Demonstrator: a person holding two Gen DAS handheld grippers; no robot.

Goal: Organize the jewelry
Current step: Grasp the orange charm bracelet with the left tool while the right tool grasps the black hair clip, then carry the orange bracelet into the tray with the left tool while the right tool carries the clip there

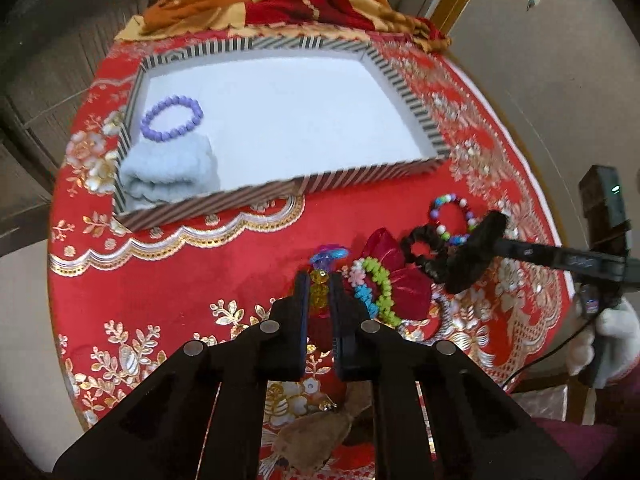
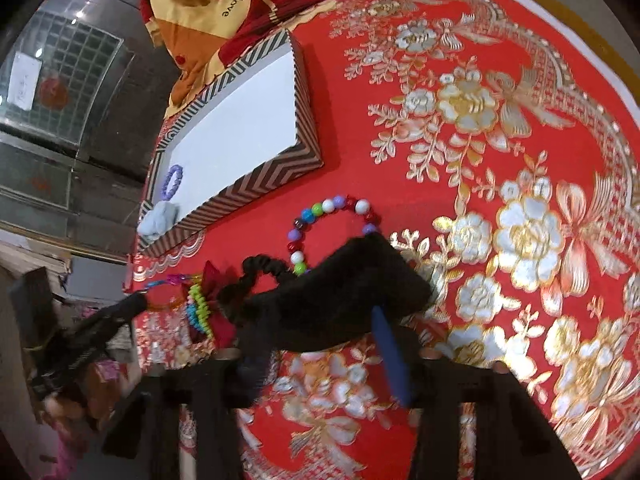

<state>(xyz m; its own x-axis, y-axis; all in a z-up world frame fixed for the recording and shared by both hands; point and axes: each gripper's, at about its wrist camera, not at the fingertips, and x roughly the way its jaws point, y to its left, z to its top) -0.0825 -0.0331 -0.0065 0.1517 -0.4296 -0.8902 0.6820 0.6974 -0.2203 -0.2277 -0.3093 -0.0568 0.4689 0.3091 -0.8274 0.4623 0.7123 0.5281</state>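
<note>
So we've got the striped box sitting at about 11 o'clock from our left gripper, with a purple bracelet and a folded blue towel already in its near-left corner. The rest of the jewelry is piled on the red tablecloth right by both tools. Left jaws are clenched on an amber bead string that runs straight out toward 12 o'clock, so that one looks ready to go over to the box. Our right gripper is planted on the black scrunchie, with the multicolor bead bracelet just past it at 12; it's blurry there, so we can't tell how its jaws stand
</note>
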